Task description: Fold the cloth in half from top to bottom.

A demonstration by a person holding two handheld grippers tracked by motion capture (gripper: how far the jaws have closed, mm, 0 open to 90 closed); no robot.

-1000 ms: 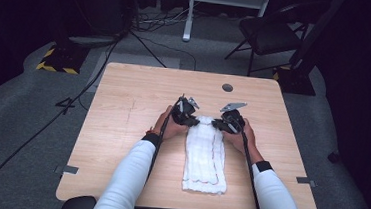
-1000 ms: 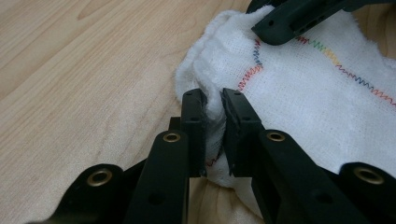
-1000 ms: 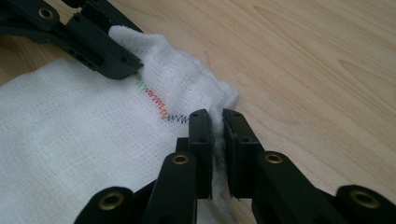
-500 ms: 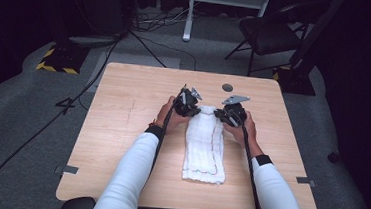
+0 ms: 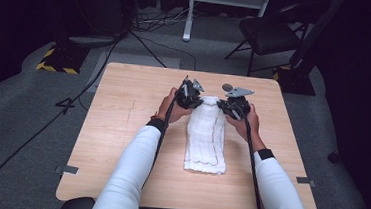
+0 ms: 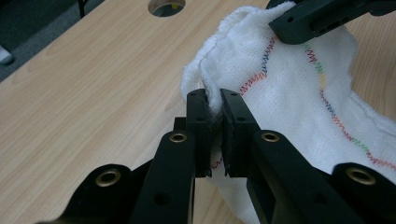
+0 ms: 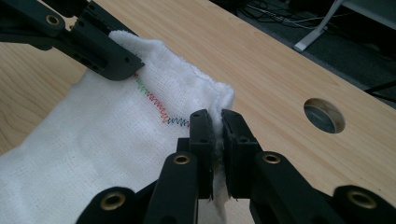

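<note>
With both the left gripper (image 6: 215, 100) and right gripper (image 7: 214, 122) pinching thin corners of the cloth (image 5: 205, 136), uneven lifting risked slippage.

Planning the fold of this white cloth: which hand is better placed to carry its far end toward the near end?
Neither; likely both together. The left tongs and the right tongs each pinch a far corner of the white cloth, level with each other.

Left gripper (image 5: 190, 95) at eleven o'clock, right gripper (image 5: 233, 107) at one o'clock. Both clamped tight, jaws facing inward. Forearms converging from six o'clock.
</note>
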